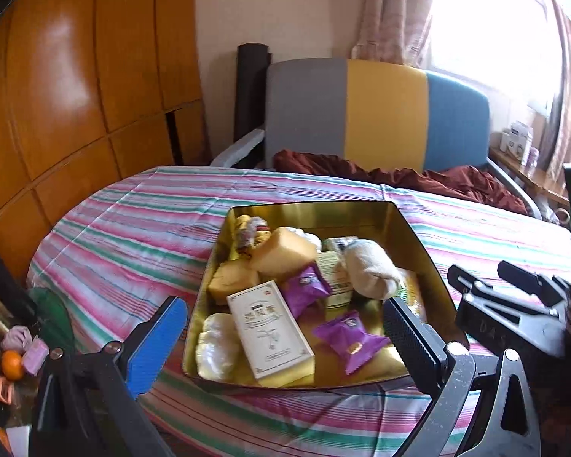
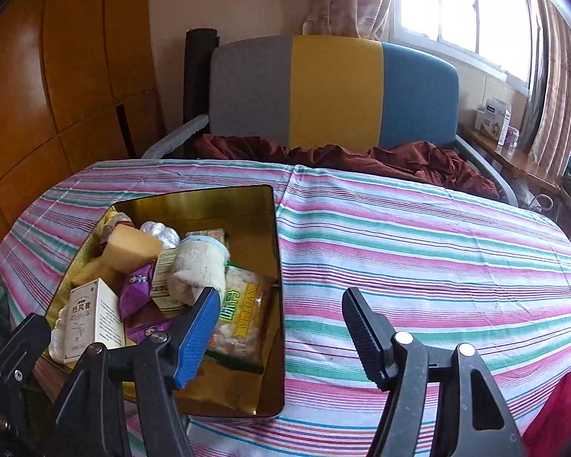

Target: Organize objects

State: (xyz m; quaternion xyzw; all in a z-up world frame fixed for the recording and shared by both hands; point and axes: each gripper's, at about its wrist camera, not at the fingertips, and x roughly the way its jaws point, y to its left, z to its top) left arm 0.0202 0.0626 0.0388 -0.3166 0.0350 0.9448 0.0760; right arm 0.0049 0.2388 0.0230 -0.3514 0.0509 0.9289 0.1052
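Striped pink, green and white cloth (image 2: pixel 418 236) spread over the surface, with a shallow gold metal tin (image 1: pixel 418 236) at its near left. Crowded inside the tin: a white rectangular carton with printed characters (image 1: pixel 268 333) leaning at the near left, two purple crinkled snack packets (image 1: pixel 348 337) just right of it, tan sponge-like blocks (image 1: pixel 281 253) toward the far left, a rolled cream-coloured sock (image 1: pixel 369 266) toward the far right, and a clear packet with green and yellow lettering (image 2: pixel 240 312) lying flat along the right wall. White crumpled plastic wrap (image 1: pixel 215 346) tucked in the near left corner.

Left gripper (image 1: pixel 281 333) hanging over the near end of the tin, jaws spread fully apart and gripping nothing, the carton and one purple packet seen between them. Right gripper (image 2: pixel 281 321) poised over the tin's right edge and the bare cloth, jaws parted about halfway, nothing clamped.

Beyond the surface, a chair with a grey, yellow and blue back (image 2: pixel 331 91) and a crumpled dark red cloth (image 2: pixel 361 160). At the far right, a bright window (image 2: pixel 464 7).
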